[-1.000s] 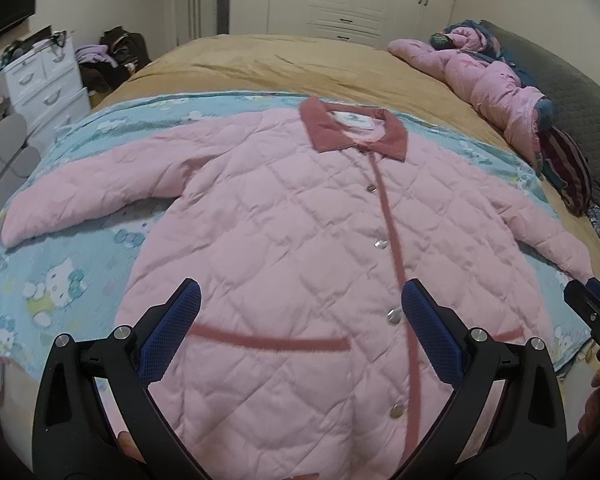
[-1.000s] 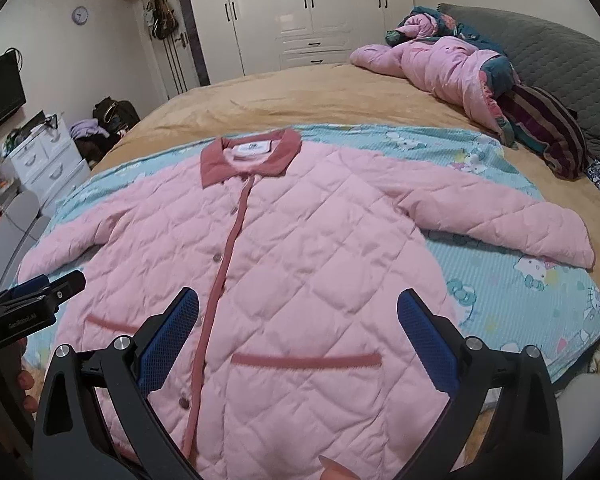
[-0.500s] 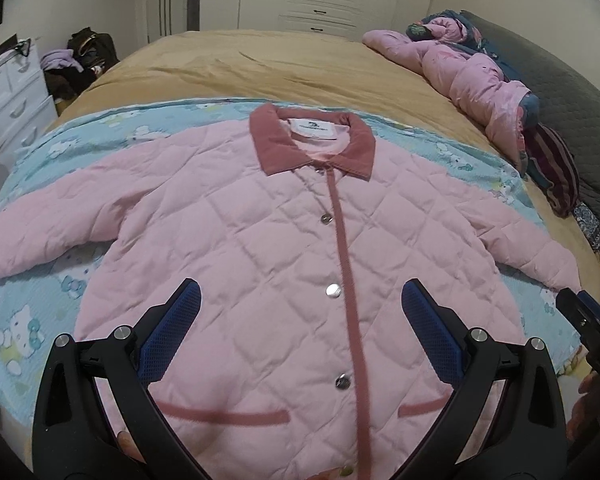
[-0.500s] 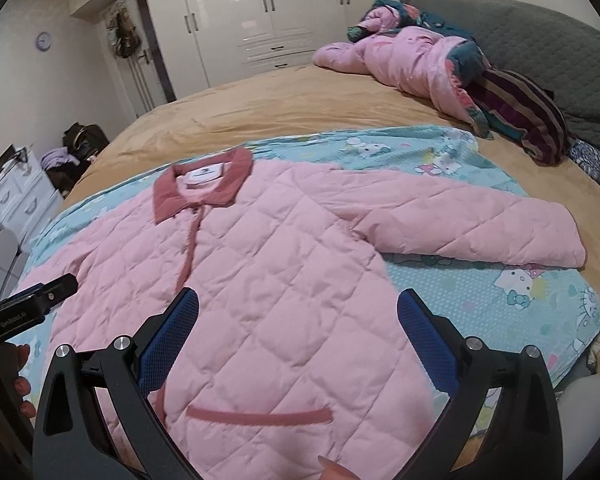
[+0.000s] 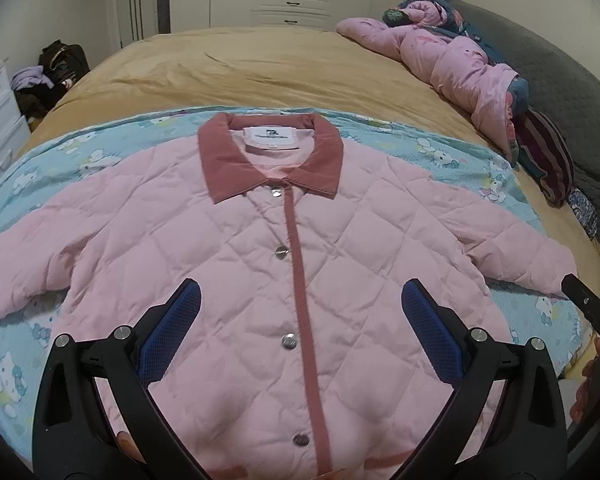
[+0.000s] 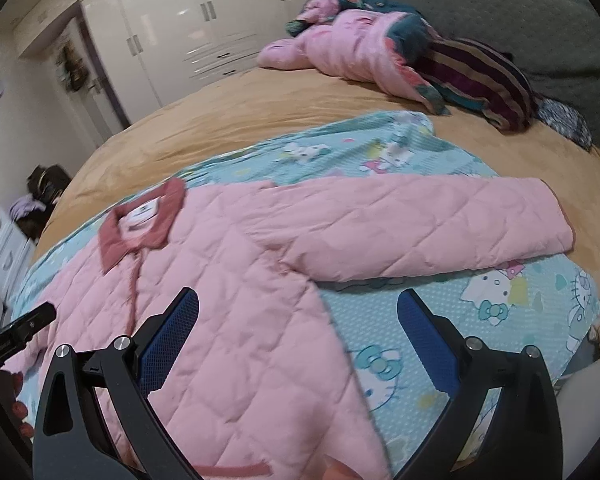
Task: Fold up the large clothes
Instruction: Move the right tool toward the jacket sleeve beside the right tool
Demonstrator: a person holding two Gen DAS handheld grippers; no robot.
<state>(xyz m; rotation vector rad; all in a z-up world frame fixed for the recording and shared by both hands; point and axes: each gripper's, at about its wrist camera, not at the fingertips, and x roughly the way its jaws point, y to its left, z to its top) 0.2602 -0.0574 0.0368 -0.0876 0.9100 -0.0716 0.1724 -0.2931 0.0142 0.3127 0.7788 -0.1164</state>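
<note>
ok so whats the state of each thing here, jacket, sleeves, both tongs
pink jacket: flat, face up, snapped shut, unfolded
jacket's right-side sleeve: spread out sideways, not folded in
collar: laid flat
left tongs: open, above the jacket front, holding nothing
right tongs: open, holding nothing

Jacket point(image 5: 284, 280) hem cut off at my near edge. Its left sleeve point(image 5: 16, 268) runs off left. My right view is smeared; collar label point(image 6: 142, 213) unreadable.
</note>
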